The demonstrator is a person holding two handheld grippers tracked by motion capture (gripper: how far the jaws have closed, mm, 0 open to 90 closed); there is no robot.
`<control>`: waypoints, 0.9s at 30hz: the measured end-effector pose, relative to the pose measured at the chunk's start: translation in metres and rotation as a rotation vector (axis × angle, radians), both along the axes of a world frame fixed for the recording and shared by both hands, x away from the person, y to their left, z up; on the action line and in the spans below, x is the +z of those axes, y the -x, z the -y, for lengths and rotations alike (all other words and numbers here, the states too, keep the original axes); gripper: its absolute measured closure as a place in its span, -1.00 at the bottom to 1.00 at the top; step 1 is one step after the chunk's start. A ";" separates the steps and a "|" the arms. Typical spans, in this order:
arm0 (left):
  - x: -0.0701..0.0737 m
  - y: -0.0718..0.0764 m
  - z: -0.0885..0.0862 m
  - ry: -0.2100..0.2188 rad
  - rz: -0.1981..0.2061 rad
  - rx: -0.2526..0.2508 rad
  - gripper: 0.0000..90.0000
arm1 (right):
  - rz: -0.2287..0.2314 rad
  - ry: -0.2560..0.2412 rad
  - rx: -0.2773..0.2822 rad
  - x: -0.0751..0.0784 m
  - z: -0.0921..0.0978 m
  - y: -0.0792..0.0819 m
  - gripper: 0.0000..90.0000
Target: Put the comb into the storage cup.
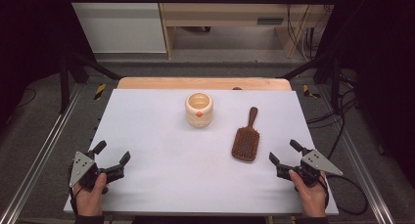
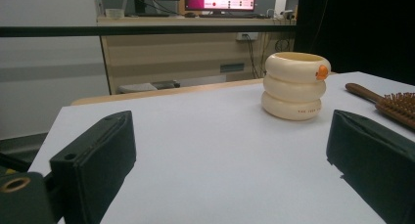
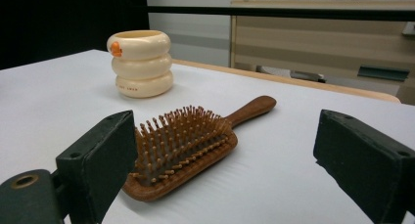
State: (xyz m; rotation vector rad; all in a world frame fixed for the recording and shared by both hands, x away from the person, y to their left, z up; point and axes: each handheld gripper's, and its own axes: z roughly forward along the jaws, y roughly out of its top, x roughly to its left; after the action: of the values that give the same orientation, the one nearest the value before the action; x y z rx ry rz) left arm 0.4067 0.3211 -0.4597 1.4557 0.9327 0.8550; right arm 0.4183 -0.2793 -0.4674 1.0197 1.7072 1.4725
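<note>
A cream ribbed cup (image 1: pixel 199 109) with a small orange knob stands upright near the table's far middle; it appears too in the left gripper view (image 2: pixel 295 86) and the right gripper view (image 3: pixel 140 63). A brown wooden hairbrush (image 1: pixel 246 136) lies bristles up to the right of the cup, handle pointing away (image 3: pixel 188 142) (image 2: pixel 386 105). My left gripper (image 1: pixel 112 154) rests open at the near left corner, nothing between its jaws (image 2: pixel 230 165). My right gripper (image 1: pixel 285 152) is open at the near right, just right of the brush head (image 3: pixel 225 160).
The white table top (image 1: pixel 161 150) has a wooden strip (image 1: pixel 203 83) along its far edge. Metal frame rails run along both sides. Beyond the table stand a wooden cabinet (image 1: pixel 230 13) and cables on the floor at the right.
</note>
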 end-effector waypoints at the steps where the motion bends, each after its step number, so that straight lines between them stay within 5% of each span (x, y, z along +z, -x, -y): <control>1: 0.000 0.000 0.000 0.001 -0.001 0.000 -0.90 | -0.005 0.007 -0.008 0.000 0.000 0.000 -0.80; 10: -0.001 -0.002 0.002 -0.002 -0.003 0.007 -0.90 | -0.025 0.025 -0.026 0.001 -0.005 -0.001 -0.70; 16: 0.000 -0.001 0.000 0.001 -0.005 0.016 -0.90 | -0.041 0.079 -0.025 0.001 -0.009 0.001 0.01; 17: 0.000 -0.001 0.000 0.001 -0.005 0.016 -0.90 | -0.041 0.079 -0.025 0.001 -0.009 0.001 0.01; 18: 0.000 -0.001 -0.001 0.001 -0.007 0.018 -0.90 | -0.049 0.090 -0.003 0.001 -0.011 0.002 0.26; 27: -0.001 -0.002 0.000 -0.002 -0.011 0.017 -0.90 | -0.135 0.192 0.039 -0.002 -0.023 0.001 0.83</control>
State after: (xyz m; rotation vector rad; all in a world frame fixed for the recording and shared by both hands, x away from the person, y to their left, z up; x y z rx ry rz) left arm 0.4085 0.3211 -0.4606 1.4573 0.9535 0.8611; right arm 0.4176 -0.2567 -0.4696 1.0064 1.9330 1.2581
